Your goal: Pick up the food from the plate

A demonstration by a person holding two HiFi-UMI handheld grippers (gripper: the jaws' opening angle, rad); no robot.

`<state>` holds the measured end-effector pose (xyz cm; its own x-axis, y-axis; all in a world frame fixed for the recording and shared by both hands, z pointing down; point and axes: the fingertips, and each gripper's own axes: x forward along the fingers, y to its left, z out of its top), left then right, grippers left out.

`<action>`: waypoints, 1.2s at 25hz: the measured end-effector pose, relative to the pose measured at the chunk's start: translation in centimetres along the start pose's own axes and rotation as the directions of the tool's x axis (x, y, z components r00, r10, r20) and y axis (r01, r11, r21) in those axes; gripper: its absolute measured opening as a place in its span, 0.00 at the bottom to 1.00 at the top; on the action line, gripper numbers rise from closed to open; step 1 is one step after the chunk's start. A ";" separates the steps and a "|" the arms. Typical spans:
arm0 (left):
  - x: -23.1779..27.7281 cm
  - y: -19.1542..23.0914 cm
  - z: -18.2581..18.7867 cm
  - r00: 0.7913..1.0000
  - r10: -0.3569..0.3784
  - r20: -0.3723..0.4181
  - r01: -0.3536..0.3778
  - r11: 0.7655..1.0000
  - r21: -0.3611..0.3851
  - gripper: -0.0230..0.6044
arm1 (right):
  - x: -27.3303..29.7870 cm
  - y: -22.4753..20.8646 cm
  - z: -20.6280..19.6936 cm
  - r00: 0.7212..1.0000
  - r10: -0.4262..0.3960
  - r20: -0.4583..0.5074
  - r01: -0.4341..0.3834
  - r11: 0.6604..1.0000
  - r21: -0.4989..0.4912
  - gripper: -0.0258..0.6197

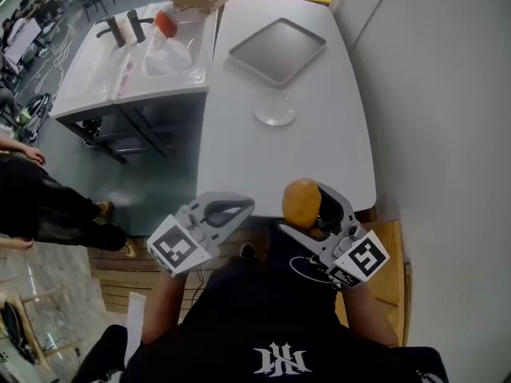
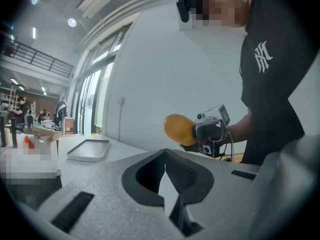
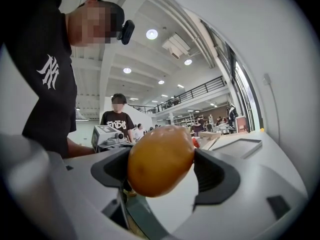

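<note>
**Right gripper holds food clear of the plate**

The right gripper [image 1: 313,207] is clamped on a smooth, rounded, orange-yellow piece of food [image 1: 301,202], held in the air at the near edge of the white table [image 1: 335,150], close in front of the person's black shirt [image 1: 263,325]. In the right gripper view the two dark pads press the food [image 3: 160,160] from either side, the jaws spread only as wide as the food itself, and it bulges up and forward past them.

The left gripper [image 1: 239,208] hovers level with it just to the left, off the table's edge. Its jaws are drawn together with nothing between them: in the left gripper view the tips meet [image 2: 165,171], leaving only a narrow slit. That view also catches the right gripper [image 2: 212,130] from the side, the food [image 2: 180,129] jutting from its front.

The small clear plate [image 1: 275,112] sits mid-table, well apart from the food. Beyond it lies a shallow grey tray [image 1: 278,50]. A white sink unit [image 1: 128,62] carrying dark bottles [image 1: 126,29] stands beside the table on the left, and a bystander in dark clothes [image 1: 40,206] is on the floor at the far left.
</note>
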<state>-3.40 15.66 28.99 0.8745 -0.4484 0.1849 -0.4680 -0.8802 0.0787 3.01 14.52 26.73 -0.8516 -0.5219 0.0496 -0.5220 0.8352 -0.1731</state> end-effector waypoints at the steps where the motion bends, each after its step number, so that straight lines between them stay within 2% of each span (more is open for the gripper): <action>1: 0.2 -0.4 0.0 1.000 -0.010 -0.003 0.010 1.000 -0.001 0.04 | -0.5 0.0 0.0 1.000 -0.003 0.003 0.003 1.000 0.009 0.65; 4: 0.5 -1.1 -0.1 0.999 -0.027 -0.022 0.028 0.999 0.028 0.04 | -1.4 -0.1 -0.2 1.000 -0.006 0.016 0.006 1.000 0.031 0.65; 11: 0.9 -1.7 -1.9 0.998 -0.037 -0.056 0.036 0.999 -0.008 0.04 | -1.3 0.1 -1.7 0.999 0.031 0.025 -0.033 0.997 0.075 0.65; 16: 0.3 -2.2 -1.4 0.998 -0.023 -0.058 0.023 1.000 -0.012 0.04 | -1.5 0.9 -1.5 0.998 0.057 0.039 -0.060 0.994 0.091 0.65; 23: -0.3 -1.9 -2.0 0.998 -0.020 -0.059 0.020 1.000 -0.012 0.04 | -1.0 0.6 -1.1 0.996 0.051 0.071 -0.057 0.995 0.082 0.65; 30: 0.2 -2.6 -1.4 0.998 -0.036 -0.058 0.036 0.999 -0.008 0.04 | -1.7 0.6 -1.1 0.998 0.025 0.060 -0.030 0.996 0.083 0.65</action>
<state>-2.25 18.07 30.24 0.8820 -0.4066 0.2381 -0.4375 -0.8944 0.0934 4.13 16.09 27.61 -0.8599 -0.5102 -0.0140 -0.4902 0.8333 -0.2555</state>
